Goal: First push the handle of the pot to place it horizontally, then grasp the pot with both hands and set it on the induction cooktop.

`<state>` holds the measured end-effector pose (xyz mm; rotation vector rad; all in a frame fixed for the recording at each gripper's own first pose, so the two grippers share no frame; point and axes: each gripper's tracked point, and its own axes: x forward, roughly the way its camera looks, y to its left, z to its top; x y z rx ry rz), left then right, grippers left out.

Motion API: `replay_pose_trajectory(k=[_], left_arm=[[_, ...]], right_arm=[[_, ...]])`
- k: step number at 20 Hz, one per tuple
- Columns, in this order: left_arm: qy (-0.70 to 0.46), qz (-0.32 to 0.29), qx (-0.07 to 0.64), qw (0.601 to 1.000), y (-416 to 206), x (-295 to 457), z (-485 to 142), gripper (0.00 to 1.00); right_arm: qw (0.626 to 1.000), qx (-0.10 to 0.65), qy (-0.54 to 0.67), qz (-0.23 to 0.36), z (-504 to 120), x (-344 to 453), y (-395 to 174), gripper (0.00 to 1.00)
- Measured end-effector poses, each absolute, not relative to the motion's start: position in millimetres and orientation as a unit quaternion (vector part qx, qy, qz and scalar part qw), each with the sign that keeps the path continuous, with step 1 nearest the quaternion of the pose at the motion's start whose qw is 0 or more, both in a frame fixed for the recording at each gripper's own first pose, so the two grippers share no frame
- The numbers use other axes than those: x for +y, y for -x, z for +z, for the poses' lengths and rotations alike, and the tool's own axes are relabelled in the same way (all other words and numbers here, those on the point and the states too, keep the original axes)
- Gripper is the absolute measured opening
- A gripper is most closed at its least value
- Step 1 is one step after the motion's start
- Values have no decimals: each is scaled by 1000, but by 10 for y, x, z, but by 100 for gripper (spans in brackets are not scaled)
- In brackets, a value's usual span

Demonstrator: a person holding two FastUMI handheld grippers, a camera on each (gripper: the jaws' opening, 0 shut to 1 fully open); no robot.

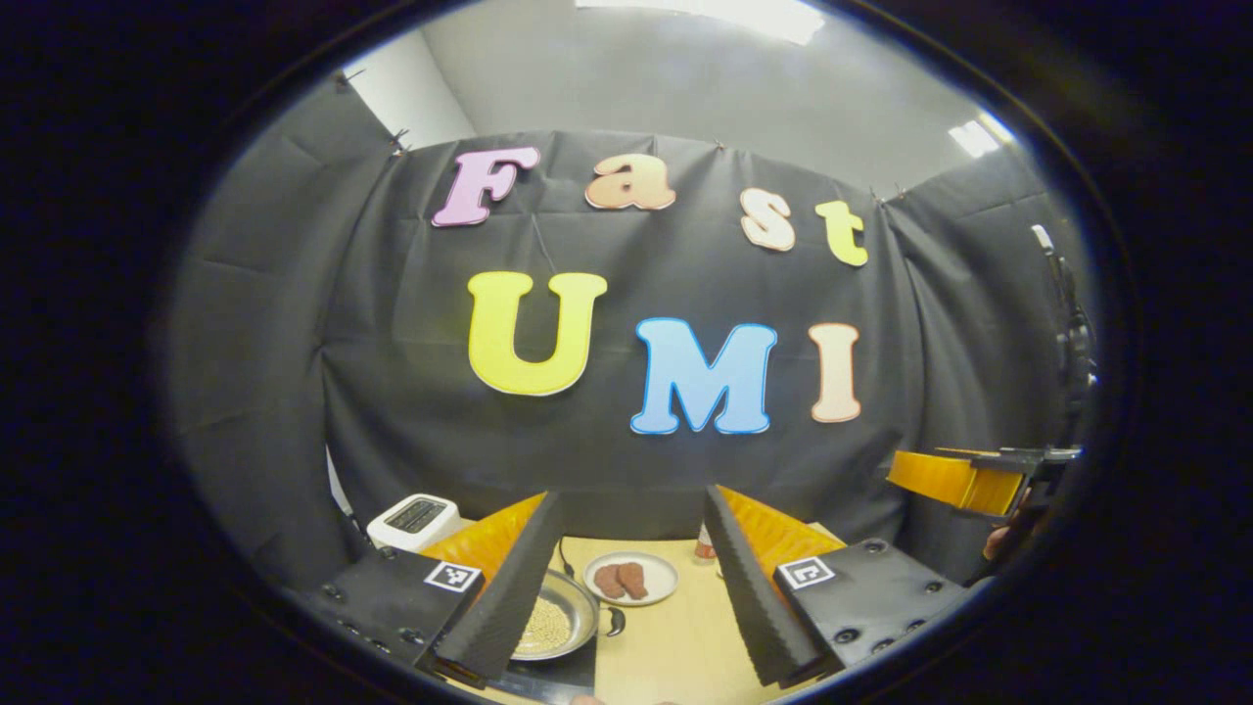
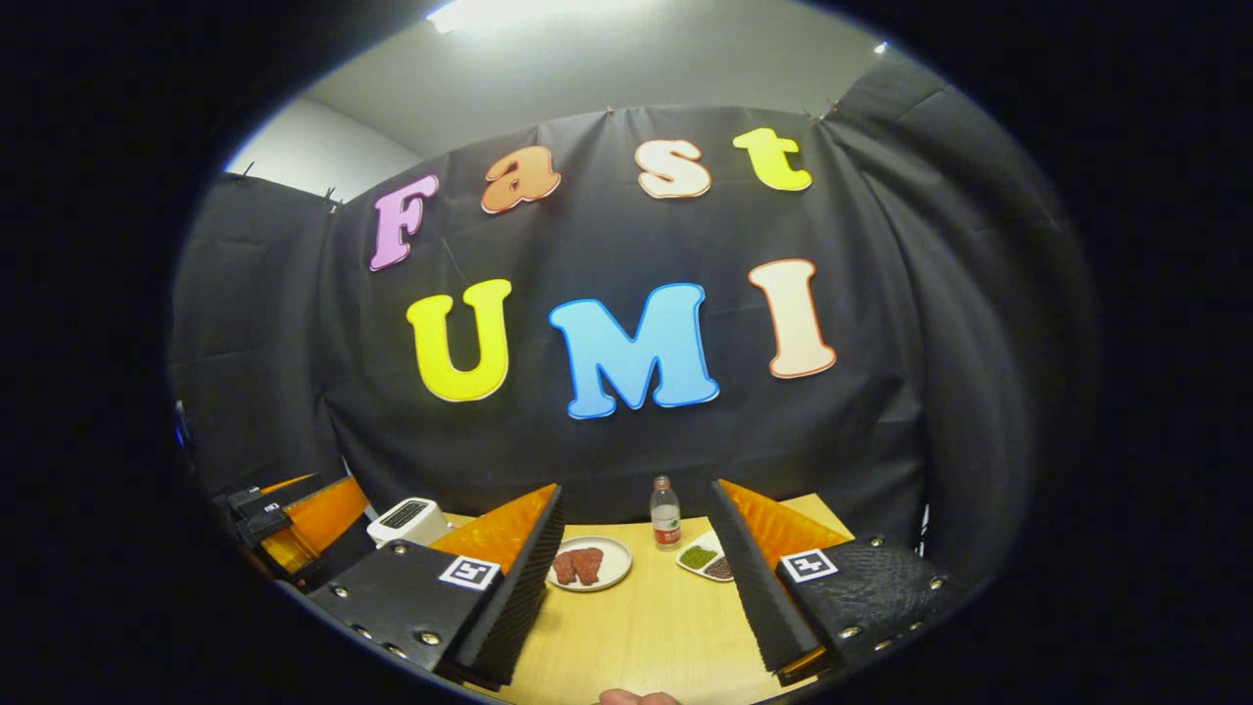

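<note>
- The left gripper point(image 1: 631, 587) is held above the pale wooden worktop point(image 1: 675, 636); its two ribbed fingers stand wide apart and hold nothing.
- In the left gripper view, the round shiny metal pot point(image 1: 563, 617) lies low between those fingers, partly behind the left one. It holds small pale grains, and a short dark handle point(image 1: 615, 621) sticks out at its right side.
- The pot rests on a flat black glossy slab point(image 1: 558, 676), which seems to be the induction cooktop.
- Behind the pot is a round white plate with two reddish-brown meat pieces point(image 1: 631, 578).
- A white boxy toaster point(image 1: 416, 519) stands at the back left.
- The right gripper point(image 2: 636, 587) is also wide open and grips nothing.
- In the right gripper view, a clear plastic bottle with a red label point(image 2: 665, 513) stands upright near the wall, beside a white dish with green and dark portions point(image 2: 707, 560).
</note>
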<state>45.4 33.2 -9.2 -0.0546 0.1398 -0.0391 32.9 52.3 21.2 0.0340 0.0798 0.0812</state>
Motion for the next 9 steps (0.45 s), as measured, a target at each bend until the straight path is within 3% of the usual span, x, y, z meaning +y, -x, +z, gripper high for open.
replay_pose_trajectory(k=[1,2,9], left_arm=[[29,-18,65,997,-423,323,-56,99],[25,-19,60,998,-401,309,-29,96],[6,-23,50,998,-329,300,21,99]], right_arm=[[999,38,-21,32,204,452,-313,92],[999,35,-25,25,187,389,-313,95],[999,25,-27,10,249,317,-285,95]])
